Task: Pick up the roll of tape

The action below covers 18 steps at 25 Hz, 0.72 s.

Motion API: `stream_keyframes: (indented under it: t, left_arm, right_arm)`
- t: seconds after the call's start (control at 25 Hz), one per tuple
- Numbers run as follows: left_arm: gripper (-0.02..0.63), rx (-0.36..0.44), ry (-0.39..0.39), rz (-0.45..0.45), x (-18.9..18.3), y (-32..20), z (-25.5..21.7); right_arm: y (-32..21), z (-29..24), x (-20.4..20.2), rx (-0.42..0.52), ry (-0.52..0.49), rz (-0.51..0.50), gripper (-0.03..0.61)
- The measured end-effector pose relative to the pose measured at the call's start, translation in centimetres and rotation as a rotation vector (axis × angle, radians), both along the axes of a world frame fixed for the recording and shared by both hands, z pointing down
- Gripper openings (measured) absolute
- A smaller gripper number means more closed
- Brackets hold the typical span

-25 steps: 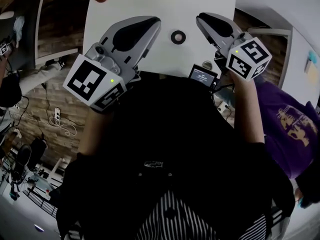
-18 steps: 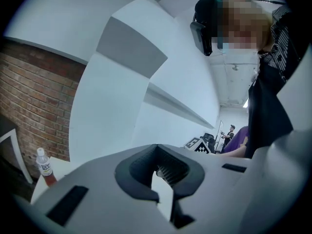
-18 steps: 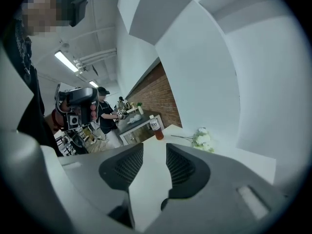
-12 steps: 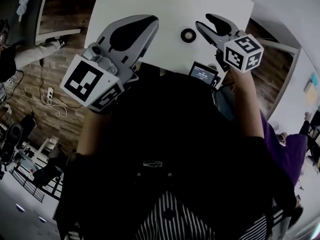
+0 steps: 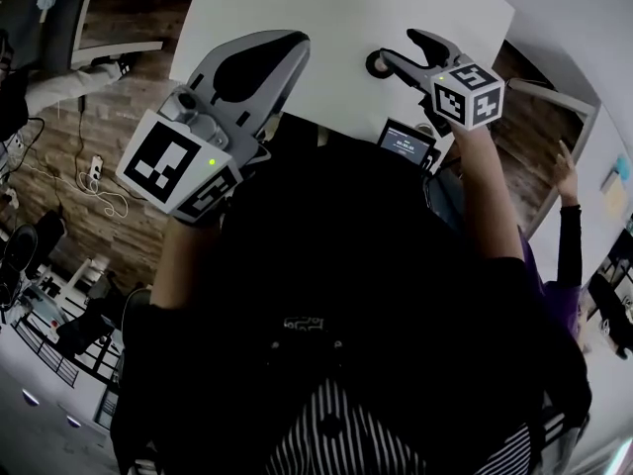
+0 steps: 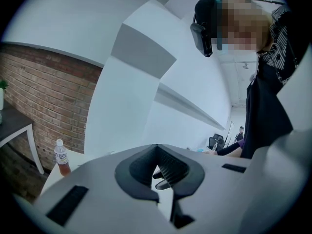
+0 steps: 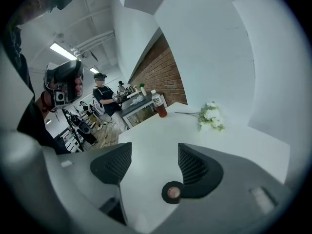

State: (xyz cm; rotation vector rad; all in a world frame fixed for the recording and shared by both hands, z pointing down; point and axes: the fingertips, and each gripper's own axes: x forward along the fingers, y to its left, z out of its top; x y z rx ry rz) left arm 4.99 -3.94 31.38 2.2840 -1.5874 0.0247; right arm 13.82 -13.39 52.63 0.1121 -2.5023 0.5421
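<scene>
The roll of tape [image 7: 171, 192] is small and black with a pale core. It lies flat on the white table [image 5: 326, 8], close to the near edge. My right gripper [image 7: 155, 152] hangs just above it. Its jaws have just been opening and stand open, with nothing between the pads. The roll shows low beside the right-hand pad [image 7: 195, 167]. In the head view the roll [image 5: 375, 63] peeks out from behind the right gripper [image 5: 401, 49]. My left gripper [image 5: 289, 46] is held over the table's near left part, and its jaw tips [image 6: 157, 146] meet on nothing.
A bottle of brown drink [image 7: 157, 104] and a white flower sprig [image 7: 210, 116] lie at the table's far end. A small screen device [image 5: 404, 144] sits at the near edge below the right gripper. People stand in the background, and an arm [image 5: 569, 226] shows at the right.
The right gripper has sunk toward the table and its jaws have spread. The roll, once in plain sight left of it, is now partly hidden behind its jaw. The left gripper shifted slightly.
</scene>
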Motion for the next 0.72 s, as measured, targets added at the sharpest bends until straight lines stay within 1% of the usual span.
stream_keyframes:
  t: [0.12, 0.4, 0.72]
  left_arm:
    - [0.008, -0.001, 0.0, -0.008, -0.3, 0.1, 0.0]
    - [0.008, -0.005, -0.007, -0.036, -0.7, 0.9, 0.1]
    - [0.008, -0.008, -0.01, -0.07, -0.8, 1.7, 0.6]
  right_arm:
    - [0.0, 2.4, 0.0, 0.003, 0.061, -0.011, 0.319]
    - [0.4, 7.7, 0.8, 0.021, 0.186, -0.034, 0.368]
    - [0.0, 13.2, 2.5, 0.023, 0.299, -0.041, 0.408]
